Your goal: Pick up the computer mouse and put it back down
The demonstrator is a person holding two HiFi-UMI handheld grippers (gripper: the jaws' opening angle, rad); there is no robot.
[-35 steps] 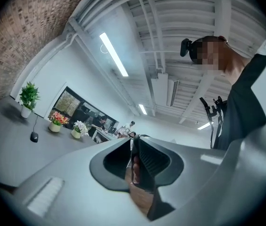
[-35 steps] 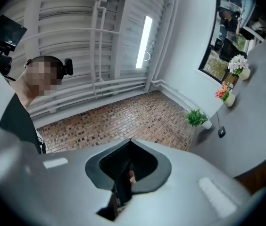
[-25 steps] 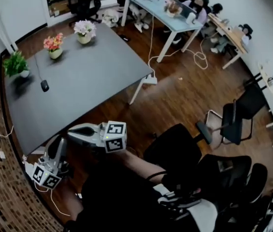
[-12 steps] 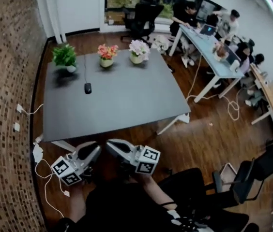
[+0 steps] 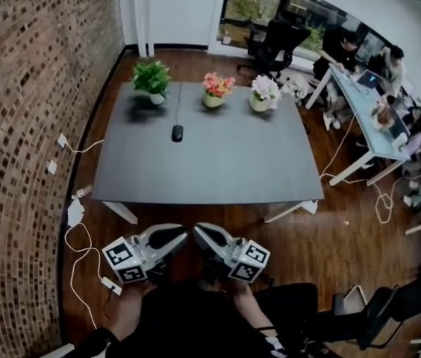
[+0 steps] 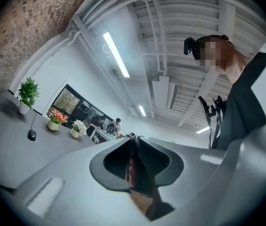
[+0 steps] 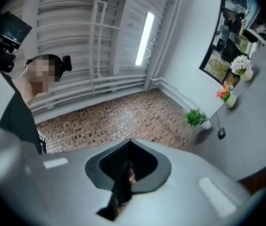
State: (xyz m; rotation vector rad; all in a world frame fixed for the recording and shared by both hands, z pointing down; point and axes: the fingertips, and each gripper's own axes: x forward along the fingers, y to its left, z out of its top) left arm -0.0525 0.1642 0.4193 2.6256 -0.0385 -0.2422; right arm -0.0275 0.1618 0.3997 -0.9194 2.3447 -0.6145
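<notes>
Computer mouse (image 5: 177,133) is lying on the grey table (image 5: 218,170), toward its far left part. It is sitting just in front of the gap between the green potted plant (image 5: 151,80) and the pot of pink flowers (image 5: 215,89), with its cord (image 5: 179,103) running to the far edge. Both claws are hovering short of the table's near edge, well apart from the mouse. The left gripper (image 5: 181,235) is clenching on nothing, and the right gripper (image 5: 199,231) is likewise pressing its jaws together, empty.
</notes>
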